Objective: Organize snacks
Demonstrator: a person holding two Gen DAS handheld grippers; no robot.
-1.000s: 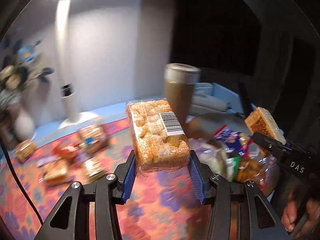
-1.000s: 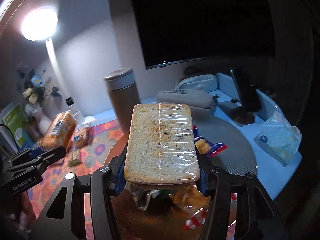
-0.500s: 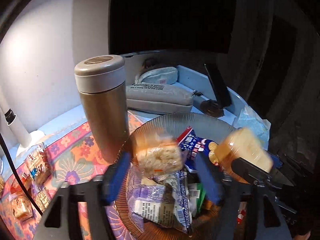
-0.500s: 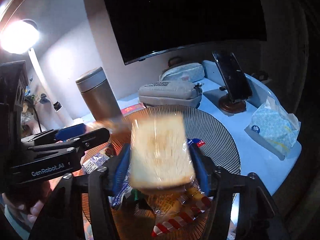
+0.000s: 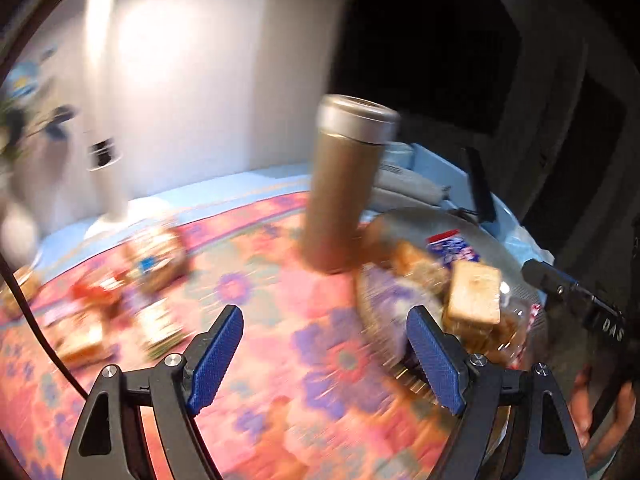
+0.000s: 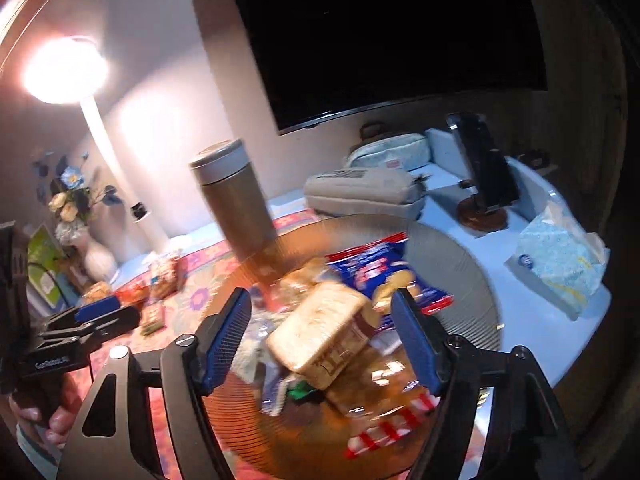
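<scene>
- Jaws of the left gripper [image 5: 324,354] stand wide and empty over the floral cloth [image 5: 280,320]; right gripper [image 6: 322,338] jaws are opening, a wrapped toast pack [image 6: 316,330] lying loose between them, pads clear of it.
- One bowl [image 6: 460,280] holds a heap of snacks: toast pack, one blue packet [image 6: 372,268], others too blurred to count.
- One flask [image 6: 236,204] stands beside the bowl.
- Several snacks [image 5: 152,256] on the worktop's cloth are smeared by blur.
</scene>
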